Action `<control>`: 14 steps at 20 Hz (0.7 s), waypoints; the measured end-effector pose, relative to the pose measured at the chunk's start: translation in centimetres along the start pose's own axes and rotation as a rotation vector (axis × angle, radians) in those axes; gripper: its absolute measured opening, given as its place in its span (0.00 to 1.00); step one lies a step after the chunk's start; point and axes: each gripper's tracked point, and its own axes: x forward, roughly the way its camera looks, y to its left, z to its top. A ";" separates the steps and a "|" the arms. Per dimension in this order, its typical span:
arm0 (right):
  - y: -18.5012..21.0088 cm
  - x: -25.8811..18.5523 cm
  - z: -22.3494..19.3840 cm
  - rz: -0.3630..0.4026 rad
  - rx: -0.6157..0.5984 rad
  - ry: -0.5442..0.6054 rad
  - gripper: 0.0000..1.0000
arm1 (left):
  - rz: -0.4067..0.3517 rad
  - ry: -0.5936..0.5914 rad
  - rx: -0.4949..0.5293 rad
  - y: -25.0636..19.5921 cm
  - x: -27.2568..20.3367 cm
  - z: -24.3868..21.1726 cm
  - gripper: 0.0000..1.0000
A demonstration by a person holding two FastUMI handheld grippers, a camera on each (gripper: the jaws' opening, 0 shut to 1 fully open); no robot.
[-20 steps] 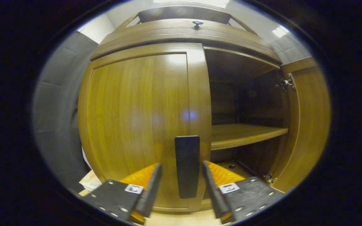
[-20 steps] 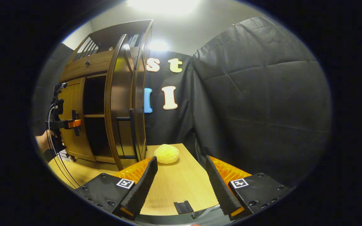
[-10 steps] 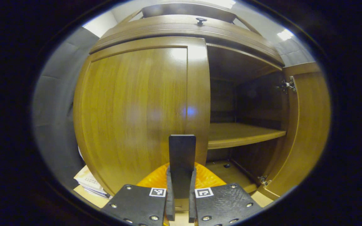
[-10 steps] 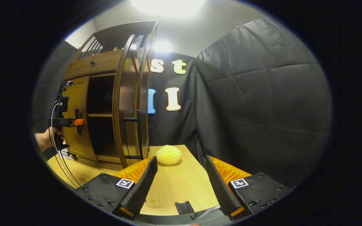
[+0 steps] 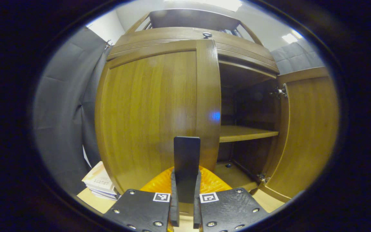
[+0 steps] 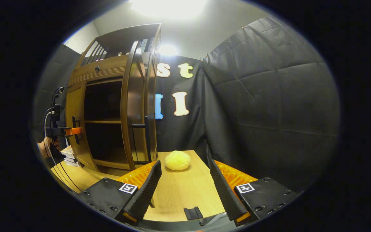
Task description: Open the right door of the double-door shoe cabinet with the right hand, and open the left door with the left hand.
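In my left gripper view, the left gripper (image 5: 185, 206) was pinched on the dark upright handle (image 5: 186, 161) of the left door (image 5: 153, 112), both fingers pressed against the handle's lower part. The shoe cabinet (image 5: 192, 35) stood on the table (image 5: 95, 201), close in front of me. Its left door looked swung a little out from the cabinet front, its free edge standing ahead of the dark opening. To the right, the right door (image 5: 304, 129) stood wide open, and I could see the inner shelf (image 5: 243, 132) across the middle. A stack of papers (image 5: 100, 182) lay on the table just left of the cabinet.

In my right gripper view, the right gripper (image 6: 185, 188) hung with its fingers spread apart, gripping nothing, over the table's near edge and well right of the cabinet. A pale round bun-like thing (image 6: 177, 160) sat on the table just beyond the open right door. Far left there, a hand (image 6: 43, 146) held the left gripper at the left door's handle.
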 end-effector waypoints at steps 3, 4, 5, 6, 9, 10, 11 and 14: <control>1.1 0.0 0.2 0.030 -0.004 -0.007 0.93 | 0.018 -0.002 -0.002 1.1 -2.5 0.1 0.18; 1.5 0.0 0.2 0.041 -0.008 -0.008 0.95 | 0.021 -0.001 -0.002 1.4 -3.2 0.0 0.17; 1.8 0.0 0.3 0.050 -0.012 -0.011 0.95 | 0.024 -0.001 -0.003 1.8 -4.0 0.0 0.17; 2.1 -0.1 0.4 0.059 -0.016 -0.014 0.95 | 0.028 -0.002 -0.003 2.2 -4.7 0.0 0.17; 3.1 -0.4 0.5 0.086 -0.020 -0.017 0.93 | 0.050 -0.001 -0.007 3.5 -6.9 -0.1 0.17; 3.4 -0.5 0.4 0.096 -0.024 -0.021 0.93 | 0.056 -0.004 -0.007 4.1 -7.6 -0.1 0.17; 3.7 -0.5 0.4 0.105 -0.028 -0.022 0.95 | 0.064 -0.005 -0.008 4.8 -8.1 -0.1 0.17; 4.7 -0.7 0.2 0.136 -0.035 -0.015 0.95 | 0.101 -0.009 -0.005 6.6 -10.0 -0.3 0.17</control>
